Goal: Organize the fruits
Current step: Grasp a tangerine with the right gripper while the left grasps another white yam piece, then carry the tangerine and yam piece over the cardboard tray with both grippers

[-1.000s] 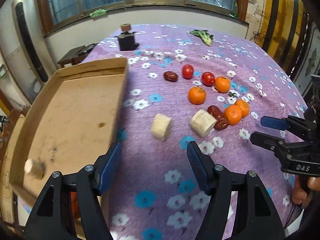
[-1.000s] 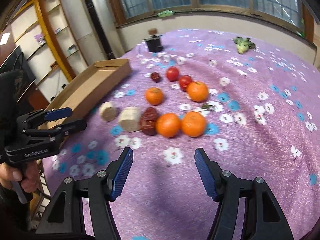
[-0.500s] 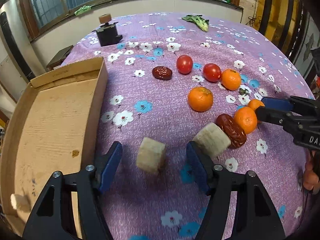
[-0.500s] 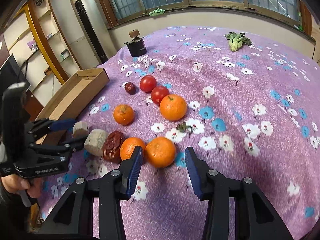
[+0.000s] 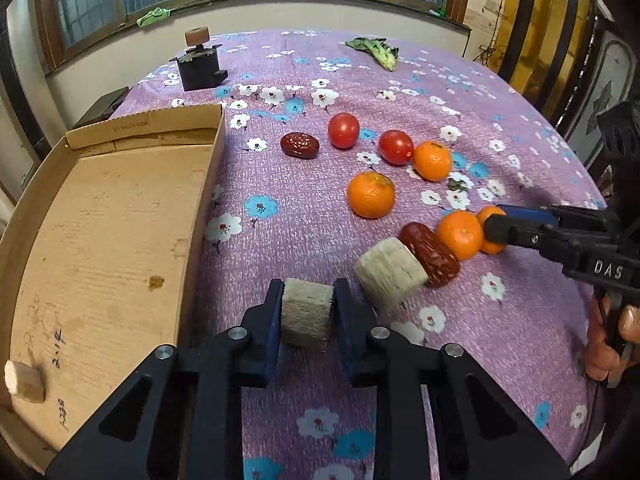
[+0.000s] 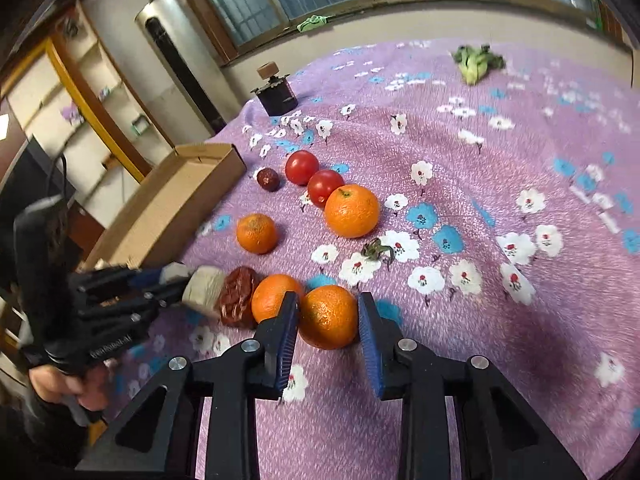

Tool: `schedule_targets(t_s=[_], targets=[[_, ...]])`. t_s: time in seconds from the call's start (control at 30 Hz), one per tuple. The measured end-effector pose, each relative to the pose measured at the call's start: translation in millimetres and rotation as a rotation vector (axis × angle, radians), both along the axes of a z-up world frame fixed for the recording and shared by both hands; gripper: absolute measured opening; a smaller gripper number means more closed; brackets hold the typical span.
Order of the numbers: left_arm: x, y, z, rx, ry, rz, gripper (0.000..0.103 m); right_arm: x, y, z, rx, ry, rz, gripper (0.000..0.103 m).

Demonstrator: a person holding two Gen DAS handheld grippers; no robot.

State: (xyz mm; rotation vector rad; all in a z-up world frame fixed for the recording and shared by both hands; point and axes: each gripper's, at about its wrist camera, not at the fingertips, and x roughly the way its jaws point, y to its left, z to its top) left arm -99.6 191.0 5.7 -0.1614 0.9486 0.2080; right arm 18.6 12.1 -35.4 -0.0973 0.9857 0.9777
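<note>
So both grippers had just been closing and were clamped: the left gripper point(image 5: 307, 312) on a pale fibrous chunk point(image 5: 307, 314) right beside the cardboard tray's point(image 5: 200, 200) long wall, the right gripper point(image 6: 328, 332) on an orange point(image 6: 329, 316) near the surface's front edge. Next to that orange sat another orange point(image 6: 273, 297), a red date point(image 6: 239, 296) and a second pale chunk point(image 6: 204, 289), all touching in a row.
</note>
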Motion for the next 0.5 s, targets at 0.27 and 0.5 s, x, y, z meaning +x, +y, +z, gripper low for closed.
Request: schedule_targets(t_s=[0.27, 0.5], targets=[[-22.1, -0.6, 15.9, -0.028, -0.047, 0.006, 0.022, -23.1, -26.3, 15.9, 0.029, -0.022, -0.033, 0.030], [-37.5, -5.9, 21.0, -0.037, -0.060, 0.024, 0.022, -41.5, -33.2, 29.4, 0.048, -0.039, -0.025, 0.030]])
